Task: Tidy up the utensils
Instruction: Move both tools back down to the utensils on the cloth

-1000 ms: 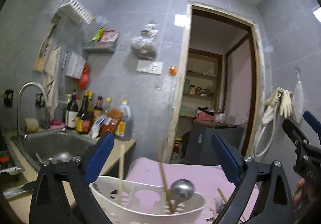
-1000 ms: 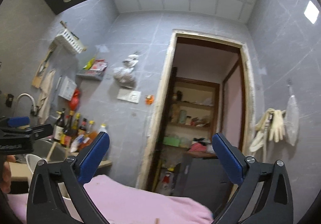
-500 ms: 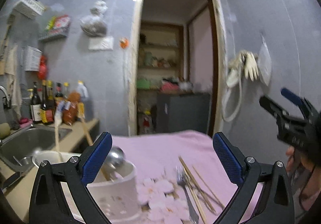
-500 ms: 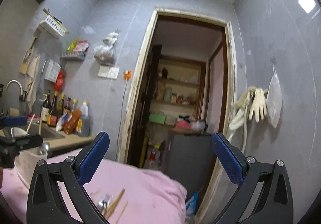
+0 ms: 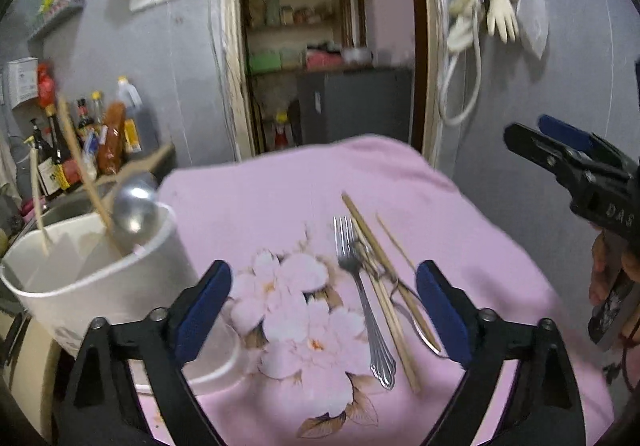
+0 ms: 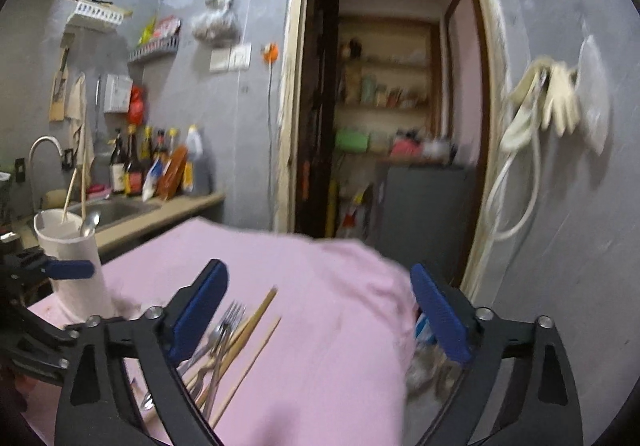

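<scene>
My left gripper hangs above the pink floral cloth that covers the surface, its jaws spread wide with nothing between them. Under that gap lies a fork, tines pointing away from me, touching a bundle of wooden chopsticks and a thin metal utensil tangled with them; one single chopstick lies just to the right, apart from the bundle. At my left stands the white utensil holder, with a metal ladle and two chopsticks leaning in it. My right gripper is off to the right, held above the cloth's far edge, jaws also wide and holding nothing. From its camera the loose cutlery lies low at the left, behind the left finger, and the holder stands further left.
</scene>
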`<move>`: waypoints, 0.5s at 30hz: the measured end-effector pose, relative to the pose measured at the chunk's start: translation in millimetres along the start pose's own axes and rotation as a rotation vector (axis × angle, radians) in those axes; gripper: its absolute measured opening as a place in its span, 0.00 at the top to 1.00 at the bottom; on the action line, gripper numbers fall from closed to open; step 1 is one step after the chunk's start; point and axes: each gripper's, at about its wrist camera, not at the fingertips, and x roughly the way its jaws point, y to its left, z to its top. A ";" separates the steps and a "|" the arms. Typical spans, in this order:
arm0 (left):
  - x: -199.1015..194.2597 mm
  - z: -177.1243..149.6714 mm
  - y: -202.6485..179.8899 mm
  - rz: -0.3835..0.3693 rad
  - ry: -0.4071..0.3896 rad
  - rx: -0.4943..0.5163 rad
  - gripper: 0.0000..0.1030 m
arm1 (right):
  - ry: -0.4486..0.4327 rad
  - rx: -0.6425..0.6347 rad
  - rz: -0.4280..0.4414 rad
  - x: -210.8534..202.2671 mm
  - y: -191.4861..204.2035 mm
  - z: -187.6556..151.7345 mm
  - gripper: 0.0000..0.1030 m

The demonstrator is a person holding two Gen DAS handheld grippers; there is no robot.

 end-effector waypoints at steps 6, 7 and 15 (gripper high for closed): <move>36.4 -6.9 -7.3 -0.029 0.153 0.027 0.42 | 0.191 0.049 0.089 37.0 -4.8 -14.8 0.37; 43.3 -7.7 -8.0 -0.035 0.184 0.027 0.47 | 0.218 0.054 0.101 42.6 -5.5 -16.2 0.44; 86.1 -16.1 -3.4 -0.062 0.365 -0.012 0.62 | 0.428 0.080 0.186 83.2 -2.5 -33.2 0.67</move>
